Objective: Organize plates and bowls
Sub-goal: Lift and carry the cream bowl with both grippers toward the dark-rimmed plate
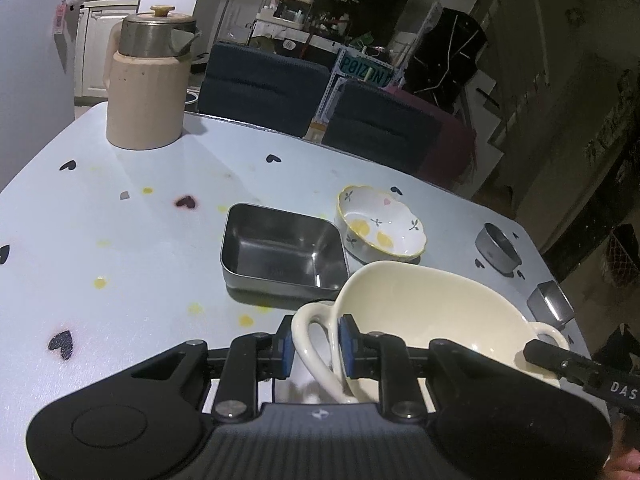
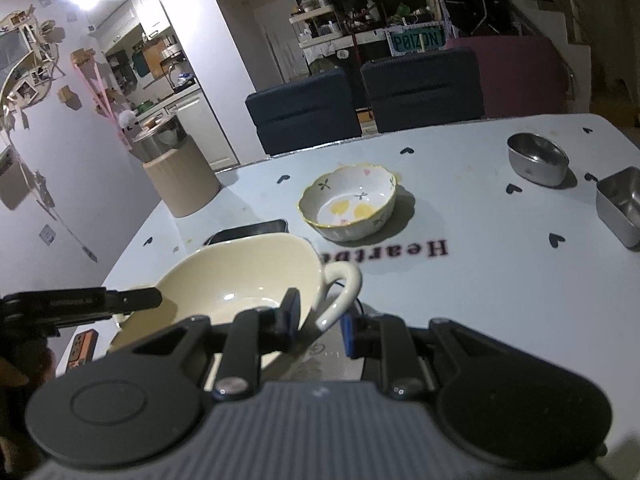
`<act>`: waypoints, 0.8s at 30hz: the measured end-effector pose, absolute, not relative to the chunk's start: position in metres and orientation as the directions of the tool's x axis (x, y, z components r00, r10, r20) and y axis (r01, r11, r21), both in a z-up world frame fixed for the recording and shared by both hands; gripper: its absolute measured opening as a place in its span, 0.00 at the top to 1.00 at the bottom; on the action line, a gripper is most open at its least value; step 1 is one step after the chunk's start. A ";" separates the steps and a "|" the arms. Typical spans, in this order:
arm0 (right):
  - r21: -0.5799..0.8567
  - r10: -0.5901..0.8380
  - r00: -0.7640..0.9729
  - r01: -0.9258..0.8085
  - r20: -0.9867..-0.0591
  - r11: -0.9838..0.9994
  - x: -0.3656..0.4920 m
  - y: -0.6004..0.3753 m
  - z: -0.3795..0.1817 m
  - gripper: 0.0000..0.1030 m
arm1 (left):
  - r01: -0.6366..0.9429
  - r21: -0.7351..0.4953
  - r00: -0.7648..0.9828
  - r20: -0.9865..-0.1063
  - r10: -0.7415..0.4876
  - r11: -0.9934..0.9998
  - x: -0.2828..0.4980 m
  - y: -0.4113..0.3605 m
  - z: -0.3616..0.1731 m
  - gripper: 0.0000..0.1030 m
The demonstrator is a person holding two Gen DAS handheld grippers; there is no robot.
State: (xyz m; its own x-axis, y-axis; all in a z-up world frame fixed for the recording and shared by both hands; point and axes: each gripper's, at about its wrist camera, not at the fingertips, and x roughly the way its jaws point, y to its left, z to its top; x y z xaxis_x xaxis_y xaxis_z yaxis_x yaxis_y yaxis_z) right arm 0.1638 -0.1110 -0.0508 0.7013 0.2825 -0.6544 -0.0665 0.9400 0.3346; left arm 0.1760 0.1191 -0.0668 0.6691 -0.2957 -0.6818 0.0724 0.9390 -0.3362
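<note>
Item: cream two-handled bowl (image 1: 432, 320), glazed ceramic, smooth and glossy, deep rounded body with a looped handle at each end; its long axis runs handle to handle, crosswise between the two tools. Position: nearest the viewer over the pale, heart-printed bench (image 1: 120, 260), tilted, apparently lifted, though contact with the surface is hidden. The left hand-held gripper (image 1: 314, 346) has its blue-padded fingers closed on the near handle loop, one finger through it. The right hand-held gripper (image 2: 318, 322) straddles the opposite handle (image 2: 340, 296) with a gap on the outer side; whether it truly clamps cannot be told. Both tools are equally close, one per handle. Beyond, toward the far edge: a square steel tray (image 1: 282, 250), brushed metal, rounded corners, straight shallow walls, lying directly ahead of the left tool; just beside it a scalloped floral bowl (image 1: 380, 226), white ceramic with yellow rim. Well apart to the right: a round steel bowl (image 2: 538, 158) and a small steel container (image 2: 620, 204). Far left corner: a beige kettle (image 1: 146, 84) with metal lid. Judgement: the next move likely carries the cream bowl forward toward the tray or floral bowl.
</note>
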 end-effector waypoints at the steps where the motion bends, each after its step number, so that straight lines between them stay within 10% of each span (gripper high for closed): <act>1: 0.334 0.283 0.700 -0.068 -0.656 0.940 0.164 -0.111 -0.052 0.75 | 0.072 -0.337 0.669 -0.682 -0.296 0.939 0.178 0.120 -0.069 0.75; 24: 0.293 0.231 0.607 0.002 -0.760 0.956 0.176 -0.102 -0.082 0.75 | 0.098 -0.255 0.610 -0.748 -0.260 0.962 0.192 0.108 -0.110 0.73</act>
State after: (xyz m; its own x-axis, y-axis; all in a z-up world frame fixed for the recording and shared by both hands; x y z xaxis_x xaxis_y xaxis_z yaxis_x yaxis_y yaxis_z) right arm 0.1762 -0.1021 -0.0818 0.6075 0.2311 -0.7600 0.0023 0.9562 0.2926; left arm 0.1918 0.1081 -0.1097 0.6102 -0.2604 -0.7482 0.0984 0.9620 -0.2545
